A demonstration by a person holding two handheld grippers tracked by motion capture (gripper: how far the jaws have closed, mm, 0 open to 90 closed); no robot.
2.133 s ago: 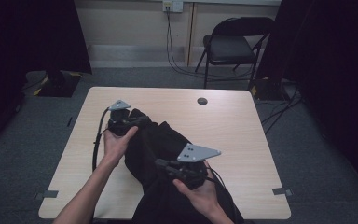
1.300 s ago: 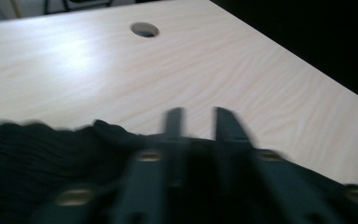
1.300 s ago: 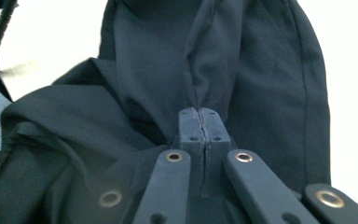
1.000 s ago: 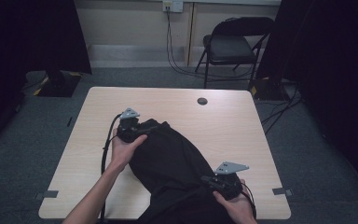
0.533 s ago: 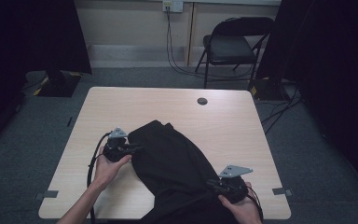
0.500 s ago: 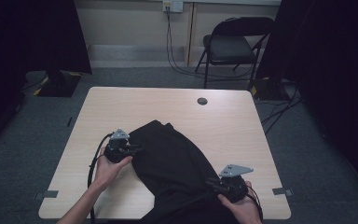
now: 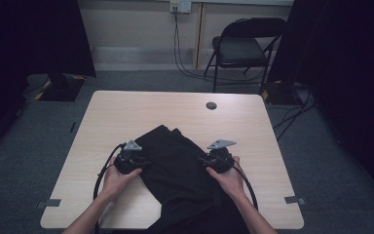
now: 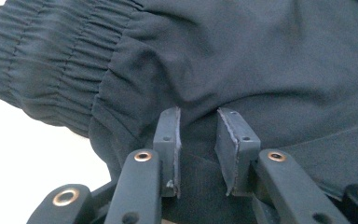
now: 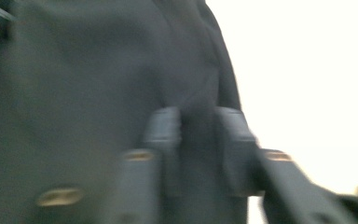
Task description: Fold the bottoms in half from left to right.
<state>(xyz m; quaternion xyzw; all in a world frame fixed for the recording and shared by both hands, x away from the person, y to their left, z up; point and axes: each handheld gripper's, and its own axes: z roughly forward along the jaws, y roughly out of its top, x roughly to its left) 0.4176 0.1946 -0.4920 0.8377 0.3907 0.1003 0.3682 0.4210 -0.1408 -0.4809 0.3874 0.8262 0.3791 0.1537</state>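
A black garment (image 7: 180, 170) with a gathered elastic band (image 8: 51, 60) lies on the pale wooden table (image 7: 151, 107) and runs off its near edge. My left gripper (image 7: 143, 163) is at the garment's left edge. In the left gripper view its jaws (image 8: 198, 140) have just been closing, and a fold of the black cloth (image 8: 242, 60) is pinched between the pads. My right gripper (image 7: 202, 160) is at the garment's right edge. Its view is blurred, but its jaws (image 9: 198, 140) have just been closing with dark cloth (image 9: 74, 70) caught between them.
A small round black cap (image 7: 211, 105) sits in the tabletop near the far edge. A black folding chair (image 7: 241, 46) stands beyond the table, with cables on the floor to its right. Bare tabletop lies to both sides of the garment and beyond it.
My right gripper has come up from the near right corner to the garment's right edge. My left gripper has drawn back toward the near edge. The garment lies narrower between them.
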